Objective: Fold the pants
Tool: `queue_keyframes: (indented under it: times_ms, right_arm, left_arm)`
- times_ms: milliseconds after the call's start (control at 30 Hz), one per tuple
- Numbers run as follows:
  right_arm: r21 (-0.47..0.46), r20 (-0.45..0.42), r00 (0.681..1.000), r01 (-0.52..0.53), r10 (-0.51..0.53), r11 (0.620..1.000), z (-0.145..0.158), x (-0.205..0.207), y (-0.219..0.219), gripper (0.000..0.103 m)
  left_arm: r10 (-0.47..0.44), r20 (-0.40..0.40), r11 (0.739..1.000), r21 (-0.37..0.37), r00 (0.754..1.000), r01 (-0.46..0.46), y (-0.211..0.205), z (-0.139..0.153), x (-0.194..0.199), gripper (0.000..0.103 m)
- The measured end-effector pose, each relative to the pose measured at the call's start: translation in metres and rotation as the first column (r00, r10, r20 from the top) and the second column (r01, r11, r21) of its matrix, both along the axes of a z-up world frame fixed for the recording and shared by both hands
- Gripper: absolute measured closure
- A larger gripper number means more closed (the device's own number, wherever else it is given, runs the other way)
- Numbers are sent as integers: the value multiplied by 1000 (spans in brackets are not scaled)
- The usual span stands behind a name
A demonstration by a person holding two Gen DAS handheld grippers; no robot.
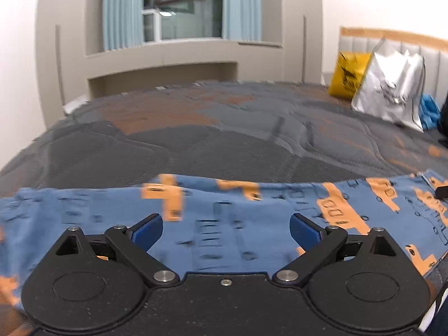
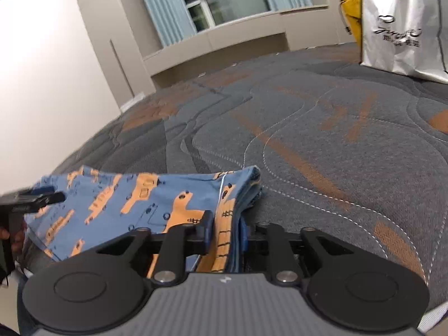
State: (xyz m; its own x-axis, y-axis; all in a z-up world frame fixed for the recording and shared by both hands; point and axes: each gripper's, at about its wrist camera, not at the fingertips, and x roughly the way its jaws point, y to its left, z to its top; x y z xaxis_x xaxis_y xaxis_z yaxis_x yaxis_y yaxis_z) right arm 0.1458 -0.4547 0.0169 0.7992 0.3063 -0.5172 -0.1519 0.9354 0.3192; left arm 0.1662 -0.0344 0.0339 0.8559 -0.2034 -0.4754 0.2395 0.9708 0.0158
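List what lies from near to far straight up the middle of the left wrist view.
Left tongs, open → blue and orange pants spread flat → grey and orange bedspread → beige shelf niche → window between pale blue curtains.

— What is everything resting on?
— A bed [image 1: 224,140] covered by a quilted grey bedspread with orange patches and wavy stitched lines.
— And what lies on it?
— Near the front edge, blue pants [image 1: 224,224] printed with orange shapes, folded flat. Well apart, by the padded headboard [image 1: 392,42], stand a white shopping bag [image 1: 392,89] and a yellow bag [image 1: 347,75], with something blue [image 1: 429,110] beside them.
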Motion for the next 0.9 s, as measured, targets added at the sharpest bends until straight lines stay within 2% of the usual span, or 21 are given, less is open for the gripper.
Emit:
queue_keyframes:
  times_ms: [33, 67, 133, 167, 233, 267, 333, 400, 500, 567, 633, 700, 767, 800, 833, 867, 900]
  right_arm:
    - [-15, 18, 1000, 24, -24, 1000, 5, -4, 2, 42]
    - [-47, 51, 997, 52, -49, 998, 10, -9, 5, 26]
    - [-107, 111, 992, 75, -63, 991, 20, -15, 17, 18]
    - [-135, 131, 990, 64, -46, 989, 25, -15, 28, 11]
    - [-166, 150, 989, 19, 6, 986, 33, -9, 50, 3]
    - [-176, 152, 988, -13, 40, 984, 36, -4, 63, 2]
    - [-192, 143, 981, -101, 129, 976, 42, 16, 95, 2]
    - [-203, 136, 965, -194, 224, 960, 48, 39, 131, 2]
    - [-193, 127, 925, -331, 358, 924, 54, 73, 182, 6]
    - [-177, 114, 900, -399, 421, 900, 57, 101, 218, 14]
    - [-162, 102, 878, -449, 467, 879, 58, 128, 250, 20]
    - [-139, 81, 868, -478, 491, 867, 58, 153, 274, 30]
    - [-111, 51, 858, -504, 512, 856, 54, 176, 296, 44]
    - [-105, 32, 851, -519, 525, 848, 51, 186, 305, 45]
    - [-100, 10, 843, -534, 538, 839, 47, 193, 311, 45]
    - [-91, -12, 832, -553, 554, 828, 42, 201, 320, 49]
    - [-82, -27, 822, -569, 569, 819, 37, 209, 326, 51]
  left_arm:
    - [26, 19, 1000, -3, 999, -26, 11, 3, -7, 1]
    - [59, 39, 998, -5, 998, -58, 24, 6, -14, 1]
    - [142, 63, 990, -17, 988, -142, 52, 10, -26, 1]
    - [188, 70, 982, -27, 980, -186, 68, 10, -31, 1]
    - [295, 72, 955, -52, 953, -292, 104, 8, -37, 1]
    - [358, 56, 933, -65, 932, -355, 125, 5, -38, 1]
    - [448, 26, 891, -99, 894, -444, 158, 1, -36, 1]
    - [486, -9, 859, -179, 874, -479, 192, -1, -32, 2]
    - [479, -57, 827, -305, 876, -473, 227, -2, -24, 3]
    - [483, -75, 811, -339, 873, -478, 240, -2, -17, 4]
    - [467, -85, 812, -354, 880, -464, 245, -2, -7, 8]
    - [437, -104, 823, -355, 893, -444, 245, -3, 1, 16]
    - [420, -130, 828, -349, 898, -438, 247, -10, 7, 30]
    - [416, -140, 828, -352, 899, -438, 248, -13, 9, 34]
    - [407, -148, 826, -361, 901, -433, 250, -16, 11, 46]
    - [395, -155, 823, -378, 905, -424, 252, -19, 13, 65]
    - [392, -157, 820, -386, 907, -421, 253, -21, 14, 73]
